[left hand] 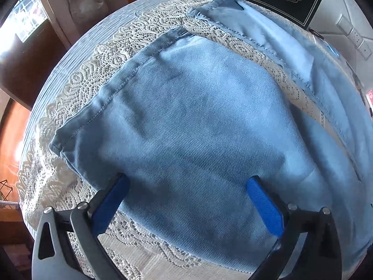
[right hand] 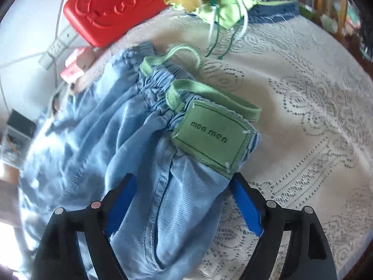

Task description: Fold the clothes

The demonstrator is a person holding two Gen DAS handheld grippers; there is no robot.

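Cream lace tablecloth (left hand: 77,88) under pale blue denim trousers (left hand: 198,121), my left gripper (left hand: 186,184) spread wide over the leg, right gripper (right hand: 184,184) open astride the waistband, gripping nothing.

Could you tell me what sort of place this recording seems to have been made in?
Probably a room in a home. A lace tablecloth covers the table, a pile of other clothes waits at its far edge beyond the pale blue trousers, and a power strip lies by the wall.
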